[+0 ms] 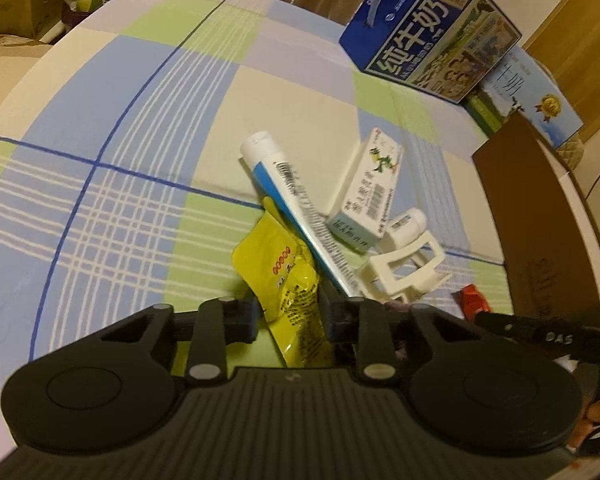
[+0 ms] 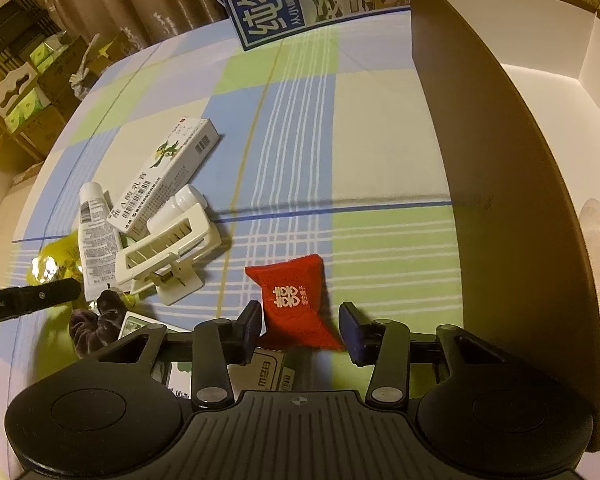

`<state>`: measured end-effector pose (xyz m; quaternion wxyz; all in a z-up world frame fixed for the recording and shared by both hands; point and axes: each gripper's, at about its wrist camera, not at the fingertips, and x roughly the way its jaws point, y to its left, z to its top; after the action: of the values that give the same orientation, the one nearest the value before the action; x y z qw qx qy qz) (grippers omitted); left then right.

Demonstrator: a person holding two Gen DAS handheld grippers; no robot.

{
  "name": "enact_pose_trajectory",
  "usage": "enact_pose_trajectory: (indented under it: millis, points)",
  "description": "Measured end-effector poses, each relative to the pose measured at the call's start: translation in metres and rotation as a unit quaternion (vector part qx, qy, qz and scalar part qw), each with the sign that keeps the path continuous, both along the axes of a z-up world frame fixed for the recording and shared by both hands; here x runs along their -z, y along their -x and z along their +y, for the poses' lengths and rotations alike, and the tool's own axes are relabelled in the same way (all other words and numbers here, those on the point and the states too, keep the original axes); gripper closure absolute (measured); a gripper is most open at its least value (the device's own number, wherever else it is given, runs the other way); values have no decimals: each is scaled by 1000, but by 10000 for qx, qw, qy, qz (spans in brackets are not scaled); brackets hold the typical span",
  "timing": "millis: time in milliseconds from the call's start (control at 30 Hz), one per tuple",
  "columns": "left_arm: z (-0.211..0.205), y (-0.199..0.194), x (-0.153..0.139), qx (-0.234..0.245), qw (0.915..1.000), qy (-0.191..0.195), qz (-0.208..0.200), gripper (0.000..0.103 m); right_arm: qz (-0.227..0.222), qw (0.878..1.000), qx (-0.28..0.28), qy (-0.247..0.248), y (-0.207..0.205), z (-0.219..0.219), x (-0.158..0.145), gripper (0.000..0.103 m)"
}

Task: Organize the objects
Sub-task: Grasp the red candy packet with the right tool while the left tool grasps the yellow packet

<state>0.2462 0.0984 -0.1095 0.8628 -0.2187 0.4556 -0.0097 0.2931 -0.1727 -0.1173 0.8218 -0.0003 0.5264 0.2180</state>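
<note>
Red pouch point(image 2: 296, 304) between open right fingers point(image 2: 252, 326), seemingly untouched.

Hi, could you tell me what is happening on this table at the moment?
A person is sorting small items on a checked cloth with two tools. The left hand-held gripper is open around a yellow packet. The right hand-held gripper is open around a red pouch. A tube, a medicine carton and a white clip lie piled nearby, beside an open box.
</note>
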Motion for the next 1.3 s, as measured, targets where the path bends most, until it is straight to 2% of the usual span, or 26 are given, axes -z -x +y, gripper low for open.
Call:
enact_pose_trajectory:
  millis: [133, 333, 567, 667, 1000, 1300]
  points:
    - [-1, -2, -4, 34, 10000, 66, -7, 83, -13, 10000, -42, 31, 1, 2, 2, 66]
    - [-5, -10, 1, -65, 9998, 4, 179, 80, -57, 9999, -98, 56, 1, 4, 4, 69]
    - [-11, -13, -2, 35, 9999, -82, 93, 82, -127, 9997, -181, 96, 4, 6, 4, 72]
    - [-11, -11, -8, 65, 9999, -71, 42, 85, -181, 9996, -210, 82, 6, 5, 3, 77]
    - [2, 8, -23, -117, 9993, -296, 198, 85, -420, 9988, -248, -99, 18, 0, -17, 79]
    - [1, 27, -52, -158, 9987, -493, -27, 85, -607, 9971, -302, -339, 33, -6, -39, 79]
